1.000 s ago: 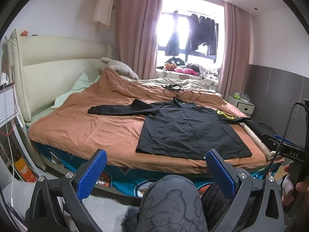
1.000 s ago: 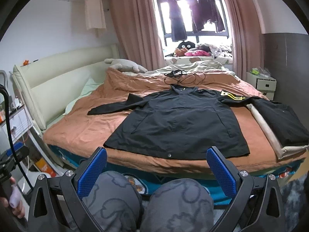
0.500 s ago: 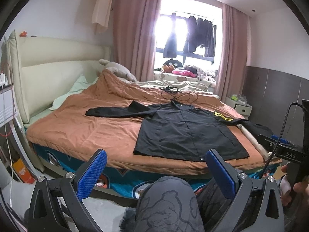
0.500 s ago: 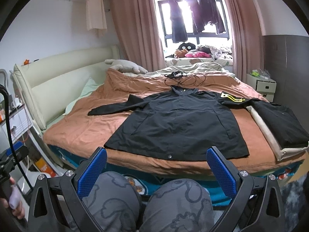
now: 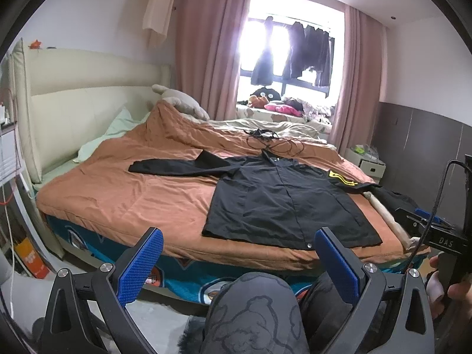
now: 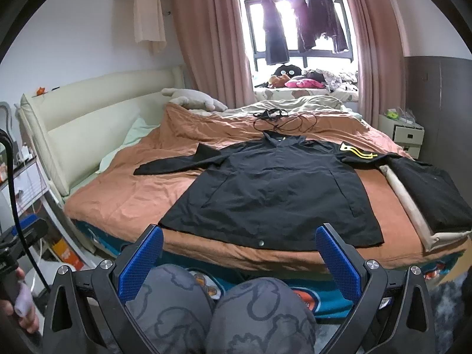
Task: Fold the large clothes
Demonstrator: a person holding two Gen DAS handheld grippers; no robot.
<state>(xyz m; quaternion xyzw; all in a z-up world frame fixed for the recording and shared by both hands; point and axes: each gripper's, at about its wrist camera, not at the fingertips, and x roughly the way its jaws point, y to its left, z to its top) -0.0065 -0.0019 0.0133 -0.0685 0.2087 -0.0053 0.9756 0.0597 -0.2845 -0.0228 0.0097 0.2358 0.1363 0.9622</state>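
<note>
Across the orange bedspread [image 6: 124,188] ahead of me lies the black jacket [image 6: 274,194], spread flat with its hem toward me and both sleeves out to the sides. My left gripper [image 5: 239,261] and right gripper [image 6: 239,258] both hang with fingers spread wide, holding nothing, above my knees [image 6: 212,312], well short of the bed.

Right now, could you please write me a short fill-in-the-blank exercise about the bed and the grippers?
1. The black jacket lies spread flat on the ____ bedspread.
2. The right gripper has its blue fingers ____, holding nothing.
3. The tangled black cable lies just beyond the jacket's ____.

Missing words: orange; open; collar
</note>
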